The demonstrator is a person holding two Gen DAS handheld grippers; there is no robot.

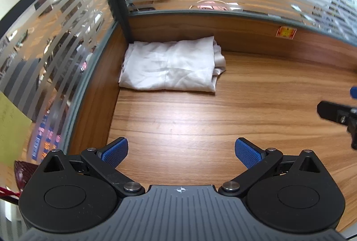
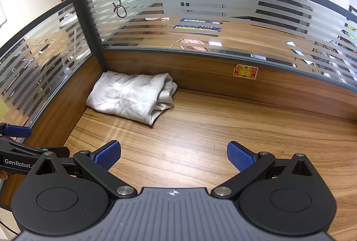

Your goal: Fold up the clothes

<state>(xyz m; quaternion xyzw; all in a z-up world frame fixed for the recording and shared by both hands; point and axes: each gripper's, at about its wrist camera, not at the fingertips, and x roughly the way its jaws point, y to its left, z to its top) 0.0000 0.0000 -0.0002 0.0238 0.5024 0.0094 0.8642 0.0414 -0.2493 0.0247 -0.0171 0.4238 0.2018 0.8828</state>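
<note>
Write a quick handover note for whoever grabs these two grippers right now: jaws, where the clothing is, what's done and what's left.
Left gripper: jaws wide open, nothing between them, held above bare desk.
Right gripper: jaws wide open, also empty, over the desk beside the left one.
White garment: lies in the far left corner of the desk, against the wooden partition, clear of both grippers.
Done: the garment looks folded into a compact, somewhat wrinkled bundle; layered edges show on its right side.
Left: no other clothing is in view; at most tidy the loose right edge.
</note>
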